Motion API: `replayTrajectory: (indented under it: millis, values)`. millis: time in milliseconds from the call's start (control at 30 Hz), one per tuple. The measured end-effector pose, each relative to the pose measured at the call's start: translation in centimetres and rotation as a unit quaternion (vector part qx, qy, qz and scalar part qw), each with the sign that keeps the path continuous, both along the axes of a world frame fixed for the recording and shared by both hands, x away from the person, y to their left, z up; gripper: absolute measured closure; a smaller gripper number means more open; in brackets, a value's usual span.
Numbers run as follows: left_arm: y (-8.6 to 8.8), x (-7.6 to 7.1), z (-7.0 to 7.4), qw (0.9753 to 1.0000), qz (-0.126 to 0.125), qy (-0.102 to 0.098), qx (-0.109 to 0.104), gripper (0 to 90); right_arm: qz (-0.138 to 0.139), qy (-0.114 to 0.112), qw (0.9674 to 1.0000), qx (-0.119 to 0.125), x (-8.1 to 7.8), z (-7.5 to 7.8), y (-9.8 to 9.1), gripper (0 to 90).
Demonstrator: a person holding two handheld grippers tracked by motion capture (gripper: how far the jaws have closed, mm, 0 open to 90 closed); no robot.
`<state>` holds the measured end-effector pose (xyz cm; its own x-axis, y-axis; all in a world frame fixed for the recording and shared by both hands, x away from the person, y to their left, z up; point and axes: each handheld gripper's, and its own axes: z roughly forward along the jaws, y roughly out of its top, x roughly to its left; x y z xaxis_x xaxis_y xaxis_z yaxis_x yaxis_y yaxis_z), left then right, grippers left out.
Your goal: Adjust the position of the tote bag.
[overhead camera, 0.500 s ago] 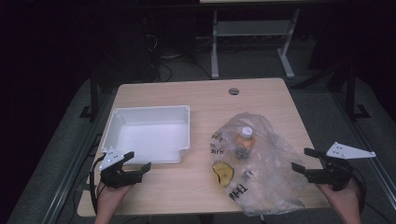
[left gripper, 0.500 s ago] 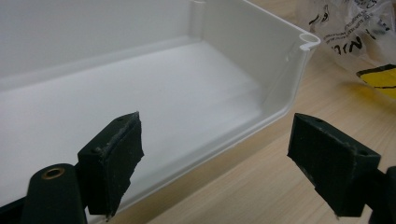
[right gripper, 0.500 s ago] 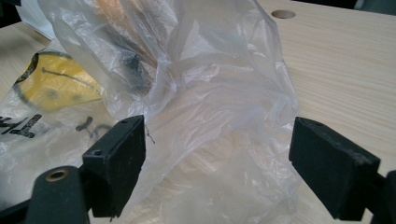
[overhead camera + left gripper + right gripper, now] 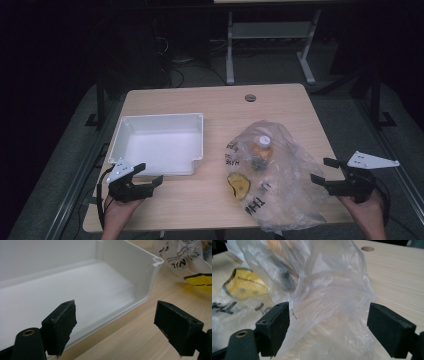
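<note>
A clear plastic bag (image 4: pixel 285 195) with black print and a yellow smiley (image 4: pixel 239 185) lies crumpled on the right half of the wooden table (image 4: pixel 210 100). Inside it is a bottle (image 4: pixel 261 148) with a white cap. My right gripper (image 4: pixel 321 170) stands open at the bag's right edge. In the right gripper view the bag (image 4: pixel 324 290) lies just ahead of my right gripper (image 4: pixel 328 325), and neither pad presses on it. My left gripper (image 4: pixel 150 172) is open at the near edge of an empty white tray (image 4: pixel 160 117). The left gripper view has my left gripper (image 4: pixel 117 325) over the tray's near rim (image 4: pixel 140 300).
A round cable hole (image 4: pixel 250 97) sits near the table's far edge. Beyond the table are dark floor, cables and a white desk frame (image 4: pixel 265 35). Bare wood lies between tray and bag and along the near edge.
</note>
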<state>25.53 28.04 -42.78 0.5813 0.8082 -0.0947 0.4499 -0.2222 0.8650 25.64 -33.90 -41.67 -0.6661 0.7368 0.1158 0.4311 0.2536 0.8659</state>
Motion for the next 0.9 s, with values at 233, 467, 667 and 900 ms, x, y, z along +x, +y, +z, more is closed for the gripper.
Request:
replayTrajectory:
  millis: [233, 467, 667, 900]
  values:
    - [-0.4, -0.3, 0.4, 0.9998, -0.016, -0.006, -0.007, 17.3, 0.002, -0.004, 1.0000, 0.007, 0.0, 0.2, 0.4, 17.5]
    - [-1.6, -0.1, 0.4, 0.9989, -0.047, -0.004, -0.004, 17.3, 0.005, -0.005, 1.0000, 0.004, 0.0, 0.3, 0.6, 17.5]
    - [-2.6, -0.2, 0.9, 0.9973, -0.073, -0.011, 0.001, 17.3, 0.006, -0.007, 0.9999, 0.005, -0.1, 0.4, 0.4, 17.5]
    - [-3.4, -0.5, 1.5, 0.9954, -0.095, -0.011, -0.004, 17.7, 0.011, -0.009, 0.9999, 0.006, -0.1, 0.5, 0.7, 17.6]
